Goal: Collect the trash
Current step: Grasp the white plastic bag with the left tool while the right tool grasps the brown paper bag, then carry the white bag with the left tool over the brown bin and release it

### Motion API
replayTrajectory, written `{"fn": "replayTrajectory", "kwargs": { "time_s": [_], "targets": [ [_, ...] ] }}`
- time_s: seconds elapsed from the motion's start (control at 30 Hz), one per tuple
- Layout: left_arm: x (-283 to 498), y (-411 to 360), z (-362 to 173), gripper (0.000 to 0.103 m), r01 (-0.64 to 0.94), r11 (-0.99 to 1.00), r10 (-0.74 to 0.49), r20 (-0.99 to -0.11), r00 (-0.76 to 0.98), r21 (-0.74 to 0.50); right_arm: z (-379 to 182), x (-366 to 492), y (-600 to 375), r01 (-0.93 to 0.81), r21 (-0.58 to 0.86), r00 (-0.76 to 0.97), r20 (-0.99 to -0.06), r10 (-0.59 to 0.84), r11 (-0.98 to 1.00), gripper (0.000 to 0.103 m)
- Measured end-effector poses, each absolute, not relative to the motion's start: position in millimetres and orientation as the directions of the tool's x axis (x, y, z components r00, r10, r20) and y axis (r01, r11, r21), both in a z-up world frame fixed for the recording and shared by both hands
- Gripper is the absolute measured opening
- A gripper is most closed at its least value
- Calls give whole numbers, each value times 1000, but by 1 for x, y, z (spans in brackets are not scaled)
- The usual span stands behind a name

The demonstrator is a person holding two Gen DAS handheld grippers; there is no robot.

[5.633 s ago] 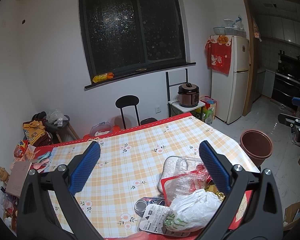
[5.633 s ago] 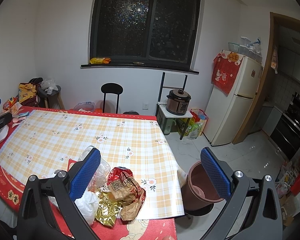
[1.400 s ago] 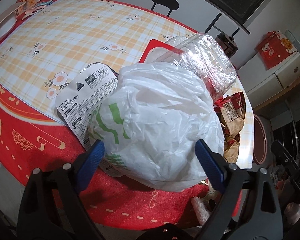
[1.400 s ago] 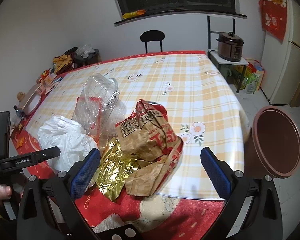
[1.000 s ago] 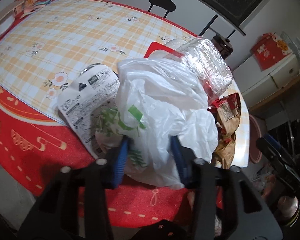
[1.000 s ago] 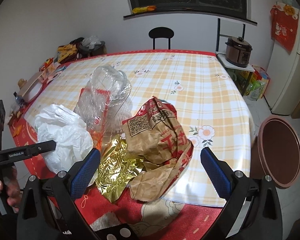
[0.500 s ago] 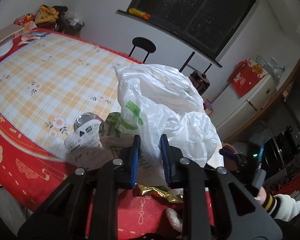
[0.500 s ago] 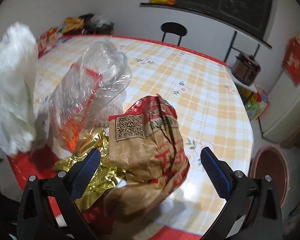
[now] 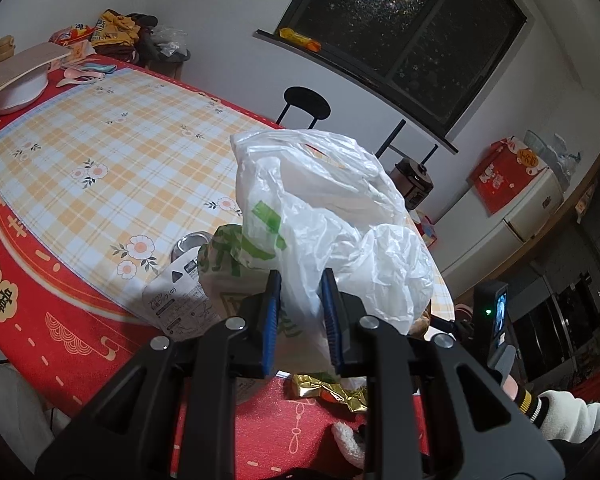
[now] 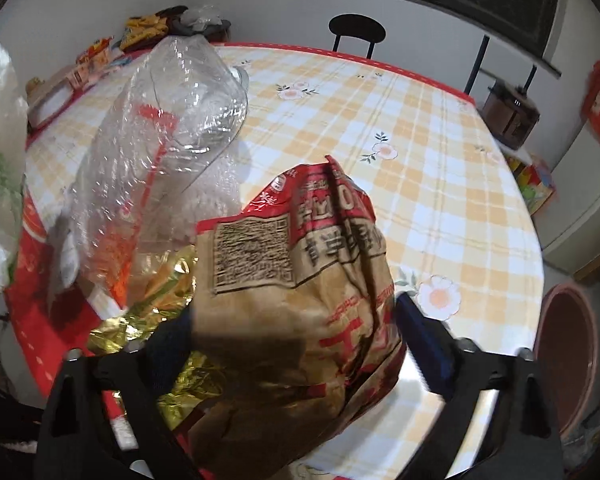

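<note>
A: Between my left tongs [image 9: 299, 312], what is clamped?

B: I have the white plastic bag [image 9: 332, 216] with green print pinched and lifted above the table [image 9: 100, 160]. Near it lies a white packet [image 9: 176, 304] with print too small to read.

A: And my right tongs [image 10: 296, 344]?

B: They are closing around the brown paper bag [image 10: 300, 304], red lettering and 1 QR code, beside the clear bottle [image 10: 172, 120]; pads not yet pressing. The brown bin [image 10: 566, 360] stands right.

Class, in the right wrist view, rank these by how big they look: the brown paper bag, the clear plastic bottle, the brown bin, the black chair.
1. brown paper bag, though nearness to the camera inflates it
2. clear plastic bottle
3. brown bin, partly cut off
4. black chair
</note>
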State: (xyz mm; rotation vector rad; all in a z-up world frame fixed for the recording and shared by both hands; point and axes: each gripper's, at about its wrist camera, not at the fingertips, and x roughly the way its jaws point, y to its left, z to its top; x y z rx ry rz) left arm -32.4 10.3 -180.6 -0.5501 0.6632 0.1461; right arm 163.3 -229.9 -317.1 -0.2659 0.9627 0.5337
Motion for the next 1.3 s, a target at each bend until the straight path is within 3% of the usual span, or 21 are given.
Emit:
{"fn": "replayTrajectory", "kwargs": {
  "time_s": [0.1, 0.5, 1.3],
  "targets": [
    [-34, 12, -178, 24, -302, 848, -31, -610, 792, -436, -306, 160, -238, -531, 70, 465, -809, 360, 844, 76],
    [-33, 1, -173, 24, -238, 877, -62, -590, 805, -417, -265, 129, -259, -502, 141, 538, -721, 436, 853, 74],
    [-4, 19, -156, 24, 113, 934, -298, -566, 768, -339, -221, 66, -267, -200, 210, 708, -644, 289, 957, 74]
  ]
}}
